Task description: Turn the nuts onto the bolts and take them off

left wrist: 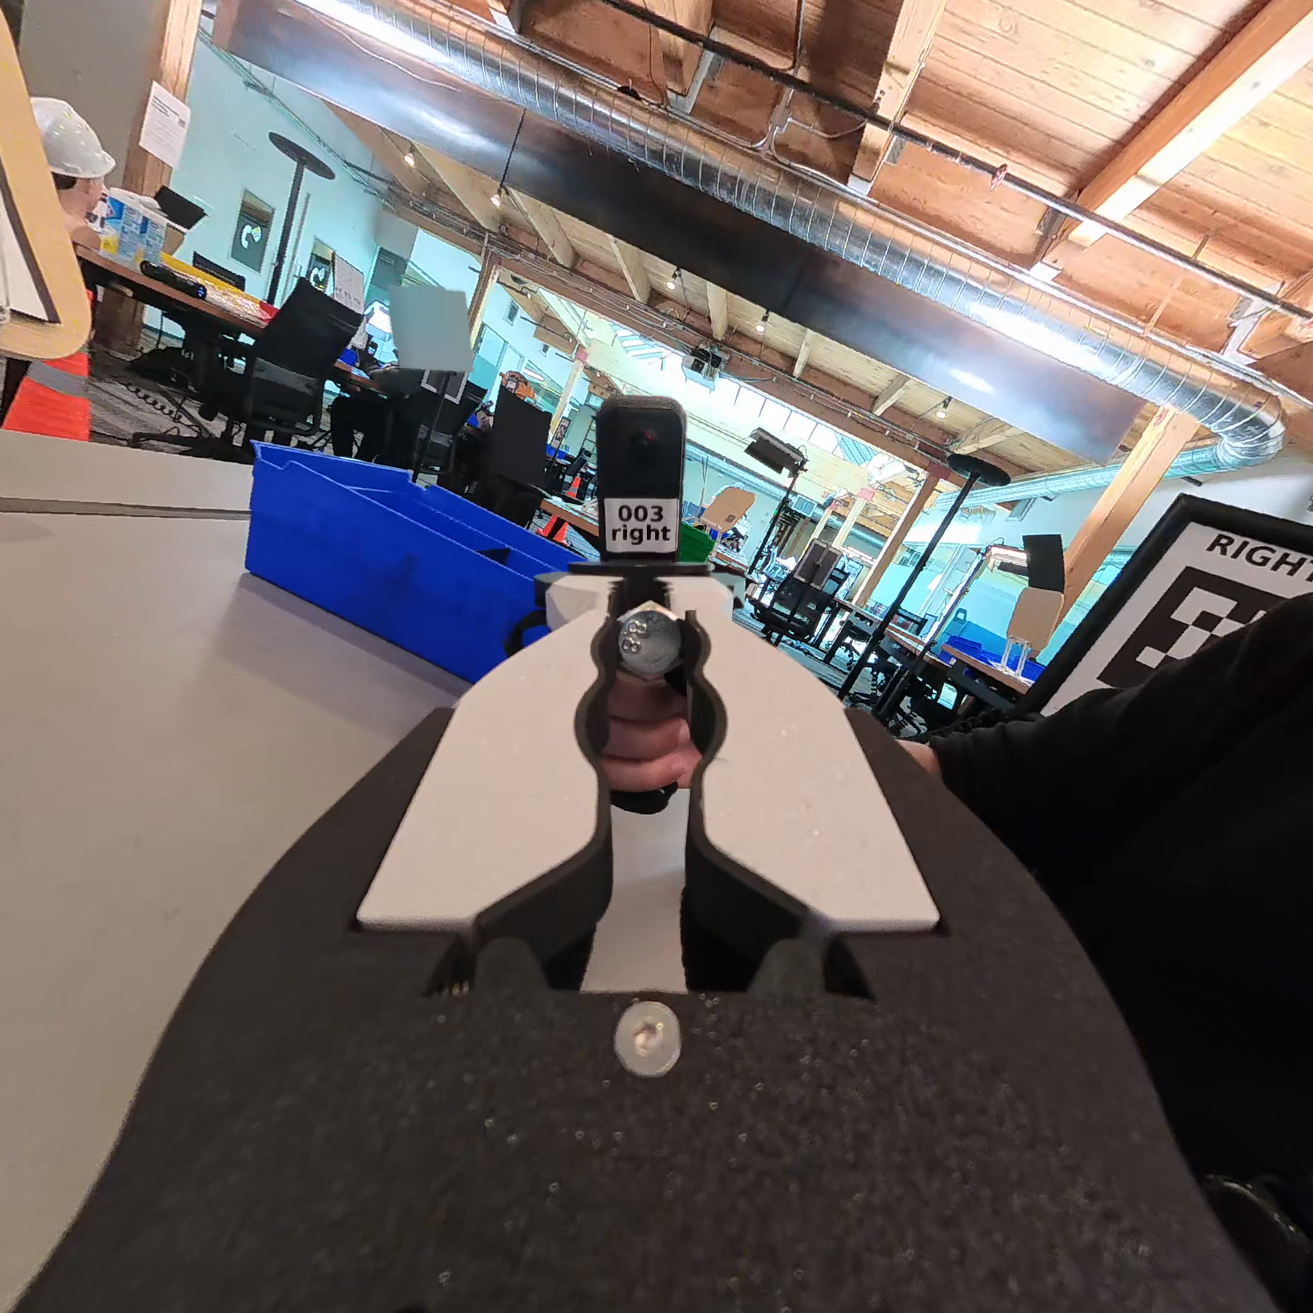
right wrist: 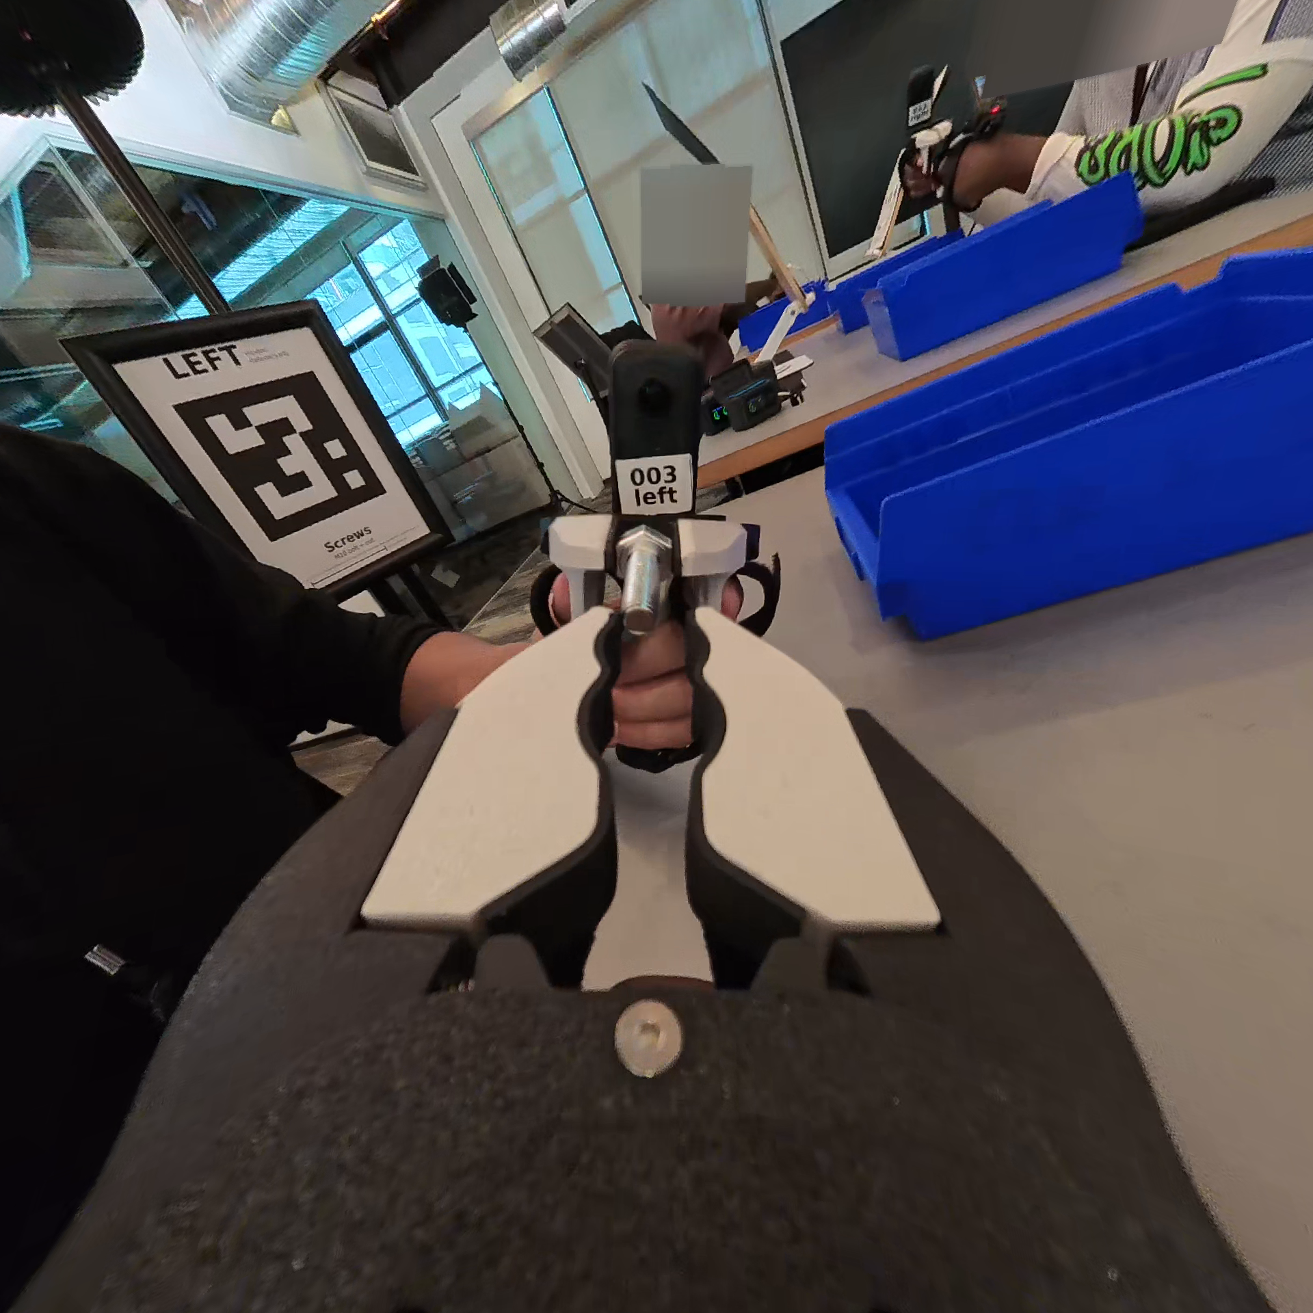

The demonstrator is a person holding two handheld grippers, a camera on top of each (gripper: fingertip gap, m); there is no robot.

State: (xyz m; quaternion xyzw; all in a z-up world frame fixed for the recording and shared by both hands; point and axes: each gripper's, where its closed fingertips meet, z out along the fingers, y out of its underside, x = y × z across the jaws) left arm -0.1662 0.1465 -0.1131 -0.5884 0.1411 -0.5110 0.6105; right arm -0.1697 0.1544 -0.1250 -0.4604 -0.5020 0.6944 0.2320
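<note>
Both of our tools are up off the grey tabletop (left wrist: 142,710) and pointed straight at each other. Our left hand-held gripper (left wrist: 648,650) is pinching the hex head of the bolt (left wrist: 641,645), fingers closed snug around it. From the right wrist view we see that same bolt's threaded shank sticking out toward us, and our right hand-held gripper (right wrist: 650,625) has its tips right around the shank's end, narrowed in. We honestly can't tell if there's a nut in there or if it's actually biting anything, since the tips hide it.

If we're threading on, our guess is that alignment matters most here: keep both tools on one axis so the nut doesn't cross-thread, hold the left one dead still as the anchor, and let the right wrist do the twisting in short turns, regripping between them. Light push forward, no forcing.

Blue bins (right wrist: 1066,497) sit off to the side on the tabletop.
</note>
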